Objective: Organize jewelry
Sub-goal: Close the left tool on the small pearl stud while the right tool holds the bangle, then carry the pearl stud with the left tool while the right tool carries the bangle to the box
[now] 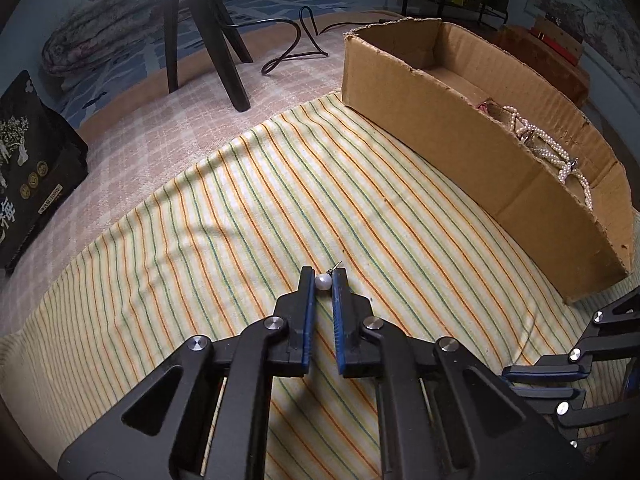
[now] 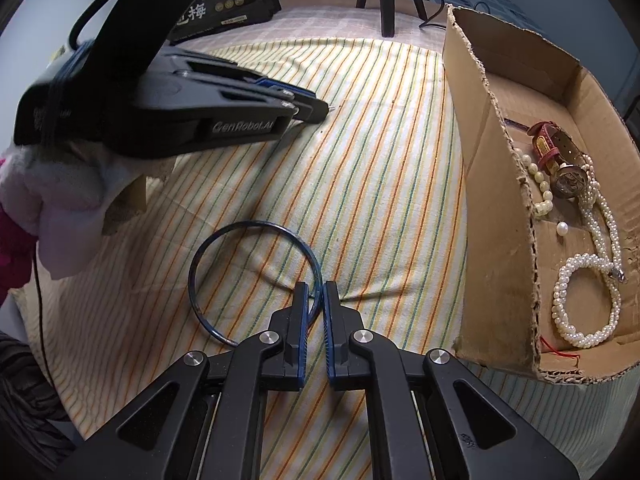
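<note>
My left gripper (image 1: pixel 323 278) is shut on a white pearl earring (image 1: pixel 323 281) with a thin metal post, just above the striped cloth (image 1: pixel 240 200). It also shows in the right wrist view (image 2: pixel 316 109). My right gripper (image 2: pixel 316 292) is shut on the rim of a thin dark blue bangle (image 2: pixel 208 248) that rests on the cloth. A cardboard box (image 1: pixel 440 120) stands to the right and holds pearl necklaces (image 2: pixel 588 300), a red-strapped watch (image 2: pixel 556 160) and a loose pearl (image 2: pixel 563 228).
A black tripod (image 1: pixel 208 32) and a cable (image 1: pixel 296 40) stand beyond the cloth. A black printed bag (image 1: pixel 28 160) lies at the left. The right gripper's linkage (image 1: pixel 580 360) shows at the lower right of the left wrist view.
</note>
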A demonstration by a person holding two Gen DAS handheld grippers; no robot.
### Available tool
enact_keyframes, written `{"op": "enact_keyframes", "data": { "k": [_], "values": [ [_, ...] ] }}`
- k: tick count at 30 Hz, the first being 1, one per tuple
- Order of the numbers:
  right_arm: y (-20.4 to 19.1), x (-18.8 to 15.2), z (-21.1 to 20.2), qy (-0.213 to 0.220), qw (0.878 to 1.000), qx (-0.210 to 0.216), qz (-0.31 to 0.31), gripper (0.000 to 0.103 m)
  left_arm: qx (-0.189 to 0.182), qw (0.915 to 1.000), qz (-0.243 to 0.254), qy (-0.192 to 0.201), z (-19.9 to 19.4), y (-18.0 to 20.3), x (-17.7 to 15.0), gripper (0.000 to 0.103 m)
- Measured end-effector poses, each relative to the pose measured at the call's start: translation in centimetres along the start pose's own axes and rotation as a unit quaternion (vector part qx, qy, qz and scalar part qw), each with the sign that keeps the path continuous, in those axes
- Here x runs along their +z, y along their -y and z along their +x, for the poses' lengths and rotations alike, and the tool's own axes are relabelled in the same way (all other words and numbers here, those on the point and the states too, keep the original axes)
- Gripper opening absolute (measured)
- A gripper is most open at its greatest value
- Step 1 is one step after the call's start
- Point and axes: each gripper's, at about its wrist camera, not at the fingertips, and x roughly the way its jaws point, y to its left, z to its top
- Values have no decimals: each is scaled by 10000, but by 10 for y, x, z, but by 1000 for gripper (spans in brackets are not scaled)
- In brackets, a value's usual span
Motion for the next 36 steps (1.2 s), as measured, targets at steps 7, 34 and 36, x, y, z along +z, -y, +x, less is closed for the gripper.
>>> {"op": "enact_keyframes", "data": {
  "k": [7, 34, 36],
  "values": [
    [-1, -6, -8, 140, 9999, -4, 51, 3, 6, 9996, -256, 88, -18, -13, -11, 6],
    [-33, -1, -85, 1056, 9931, -224, -464, 2, -68, 9953, -518, 811, -101, -12, -20, 6],
    [-35, 0, -85, 1086, 9924, -256, -521, 2, -76, 9950, -517, 856, -105, -9, -20, 6]
  ]
}}
